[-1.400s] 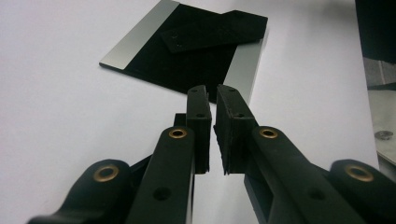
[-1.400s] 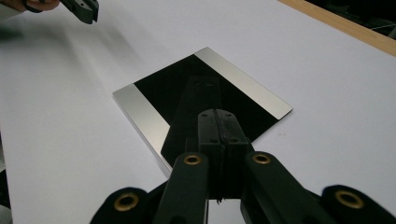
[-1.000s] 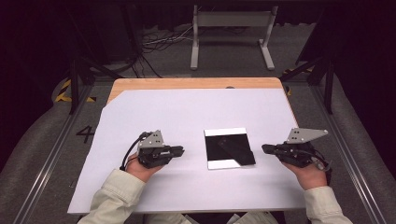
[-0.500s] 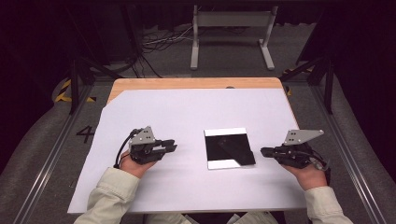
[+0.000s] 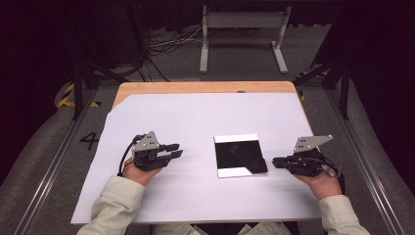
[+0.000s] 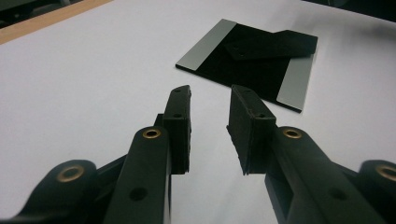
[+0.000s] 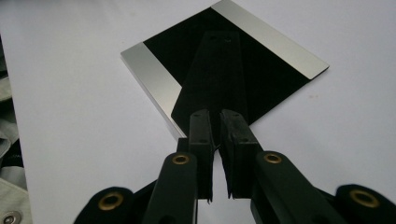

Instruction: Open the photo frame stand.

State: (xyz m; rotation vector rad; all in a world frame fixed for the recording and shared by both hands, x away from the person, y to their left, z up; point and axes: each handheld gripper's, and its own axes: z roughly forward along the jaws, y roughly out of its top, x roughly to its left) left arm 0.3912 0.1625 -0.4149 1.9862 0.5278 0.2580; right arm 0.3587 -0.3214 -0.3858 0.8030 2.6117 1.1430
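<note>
A square black plate (image 5: 229, 152) with a silver strip along two opposite edges lies flat on the white sheet, right of the middle. A flat black strip (image 5: 250, 159) rests slantwise on it and juts past its near right corner. My left gripper (image 5: 177, 150) is open to the left of the plate, a short way off, pointing at it. In the left gripper view the gripper (image 6: 210, 93) has nothing between its jaws, and the plate (image 6: 210, 65) and strip (image 6: 273, 44) lie ahead. My right gripper (image 5: 274, 161) is shut just right of the strip's end. In the right gripper view this gripper (image 7: 214, 116) points along the strip (image 7: 217, 70) on the plate (image 7: 173, 46), its jaws a thin slit apart.
The white sheet (image 5: 205, 117) covers most of the wooden table (image 5: 195, 88). A metal stand (image 5: 242, 34) and cables lie on the floor beyond the far edge. Rails run along both sides of the table.
My left gripper has moved a little left and farther from the person, away from the plate, and its jaws now show apart. The right gripper has hardly moved.
</note>
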